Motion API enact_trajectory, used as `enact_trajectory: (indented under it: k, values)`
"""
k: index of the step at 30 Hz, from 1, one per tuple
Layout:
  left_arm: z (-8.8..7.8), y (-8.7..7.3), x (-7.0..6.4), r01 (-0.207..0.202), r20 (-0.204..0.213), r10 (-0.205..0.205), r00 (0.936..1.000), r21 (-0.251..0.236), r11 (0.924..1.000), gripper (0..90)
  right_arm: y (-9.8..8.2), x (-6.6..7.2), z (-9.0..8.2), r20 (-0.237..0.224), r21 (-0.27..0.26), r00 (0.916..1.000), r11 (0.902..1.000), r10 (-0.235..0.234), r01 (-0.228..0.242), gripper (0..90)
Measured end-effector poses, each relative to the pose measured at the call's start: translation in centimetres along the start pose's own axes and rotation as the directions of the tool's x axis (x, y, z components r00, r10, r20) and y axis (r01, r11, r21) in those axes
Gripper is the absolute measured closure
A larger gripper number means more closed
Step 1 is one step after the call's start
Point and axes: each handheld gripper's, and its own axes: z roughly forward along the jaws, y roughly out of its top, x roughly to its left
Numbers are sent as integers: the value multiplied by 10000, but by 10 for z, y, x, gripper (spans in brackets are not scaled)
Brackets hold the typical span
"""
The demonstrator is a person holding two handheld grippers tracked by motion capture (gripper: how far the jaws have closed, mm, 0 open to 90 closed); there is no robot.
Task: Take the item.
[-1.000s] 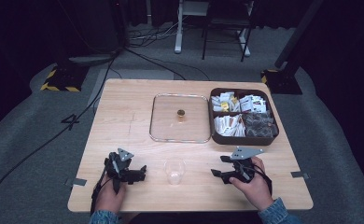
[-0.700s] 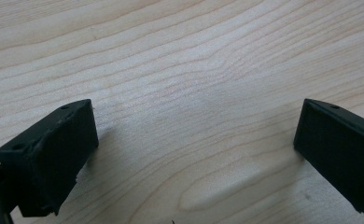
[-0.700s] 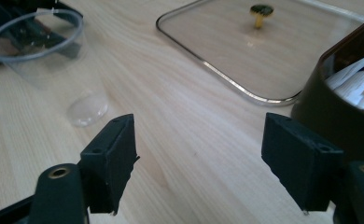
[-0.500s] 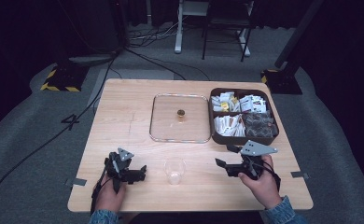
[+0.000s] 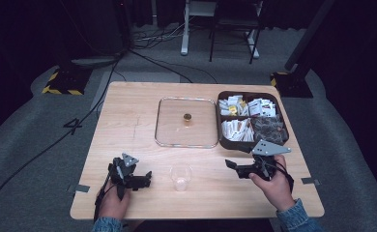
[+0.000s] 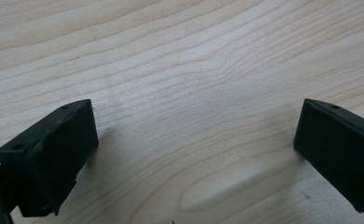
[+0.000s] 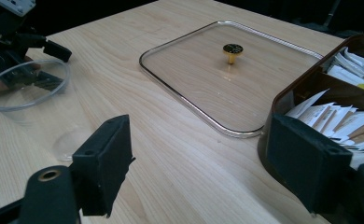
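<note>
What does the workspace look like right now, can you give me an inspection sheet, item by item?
Surface: light wooden table, bare grain under the left tongs.
Job's things: clear plastic cup upright near the front edge; clear glass lid with a gold knob lying flat mid-table; dark compartment box of packets at its right.
Clutter: nothing seen.
Grippers: left tongs open, low over the table, holding nothing; right tongs open, raised, pointing toward the cup, holding nothing.
Cables: black cables on the floor left of and behind the table.
Surroundings: grey carpet, dark backdrop, stand bases with yellow-black tape.
</note>
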Motion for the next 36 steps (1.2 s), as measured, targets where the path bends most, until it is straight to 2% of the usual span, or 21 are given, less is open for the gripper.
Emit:
enact_trajectory:
  k: [3,4,6,10,13,16,17,18,23,24,25,28,30,31,32,36]
  values:
    - [0,1,1,-77,34,77,10000,13,10000,0,3,-4,1,-7,249,9994,9991,-340,340,216]
    - [1,1,1,-105,44,105,9999,-6,9999,0,5,-11,1,36,462,9989,9978,-468,466,202]
    - [1,1,1,-70,62,70,10000,-9,10000,0,6,-15,0,75,514,9990,9977,-442,438,197]
    - [1,1,0,-50,73,50,10000,-16,10000,0,11,-37,-3,-56,505,9995,9982,-320,323,160]
    - [1,1,0,-56,64,56,10000,-22,10000,0,14,-49,-4,71,470,9998,9987,-196,193,160]
    - [1,1,0,-38,71,38,10000,-26,10000,0,16,-57,-3,277,530,9993,9983,-257,242,160]
    - [1,1,0,-56,64,56,10000,-22,10000,0,18,-65,-3,429,608,9987,9979,-268,241,160]
    - [1,1,0,-59,64,59,10000,-20,10000,0,18,-65,-3,429,608,9987,9979,-268,241,160]
    - [1,1,0,-57,64,58,10000,-21,10000,0,23,-84,-2,449,827,9973,9951,-580,542,165]
    - [1,1,1,-75,72,75,9999,-18,10000,0,24,-93,-1,428,776,9978,9959,-509,475,165]
    - [1,1,1,-76,73,76,9999,-17,10000,0,24,-93,-1,428,776,9978,9959,-509,475,165]
    - [1,1,0,-54,63,54,10000,-21,10000,0,26,-105,-1,544,828,9977,9959,-399,353,165]
    - [1,1,0,-57,64,57,10000,-21,10000,0,26,-117,-3,791,894,9968,9960,-150,79,170]
    - [1,1,1,-76,72,76,9999,-17,10000,0,26,-117,-3,791,894,9968,9960,-150,79,170]
    - [1,1,0,-60,64,60,10000,-19,10000,0,27,-124,-4,945,922,9955,9957,7,-94,169]
    - [1,1,0,-56,64,57,10000,-21,10000,0,26,-134,-6,1282,1052,9917,9942,88,-224,167]
